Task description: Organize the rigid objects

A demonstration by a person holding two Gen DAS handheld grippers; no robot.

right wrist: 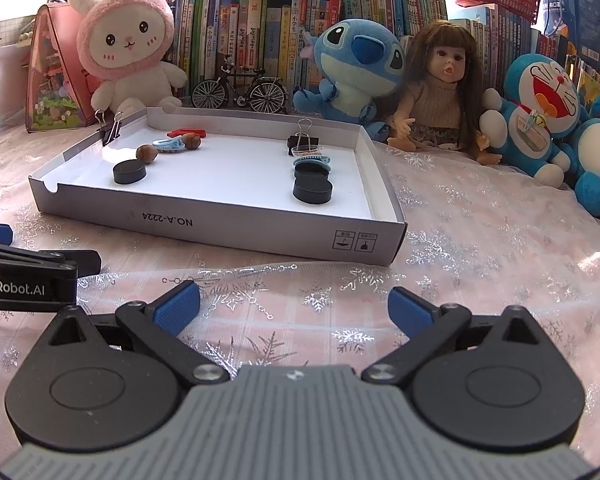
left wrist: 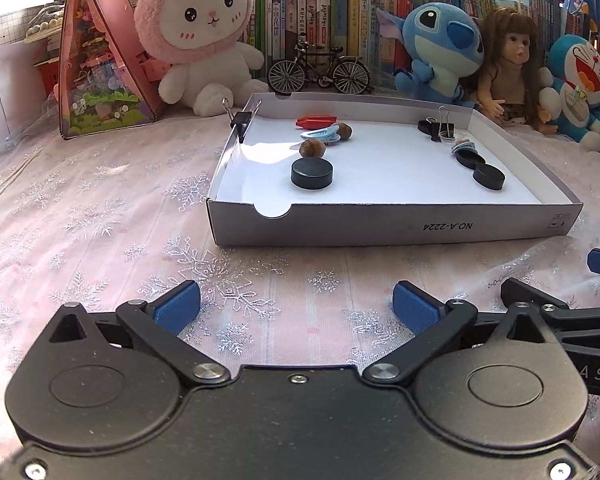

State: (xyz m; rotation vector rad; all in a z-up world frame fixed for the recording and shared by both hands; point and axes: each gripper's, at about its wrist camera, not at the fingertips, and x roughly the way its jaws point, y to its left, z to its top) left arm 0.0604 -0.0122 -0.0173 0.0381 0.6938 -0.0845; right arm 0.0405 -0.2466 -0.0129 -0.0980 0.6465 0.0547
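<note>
Hovering low over the snowflake tablecloth, the left gripper spreads its blue fingers wide and holds nothing; the right gripper beside it is equally wide and bare. Both face the near wall of a shallow white box tray resting on the cloth.

Inside the tray, near its left edge, a black puck sits closest to the near wall, with a brown nut just behind it, then a light blue hair clip, a second nut and a red clip toward the far wall. A black binder clip grips the left wall.

Along the right edge, two black discs touch each other, a blue hair clip lies just behind them, and another binder clip stands further back.
</note>
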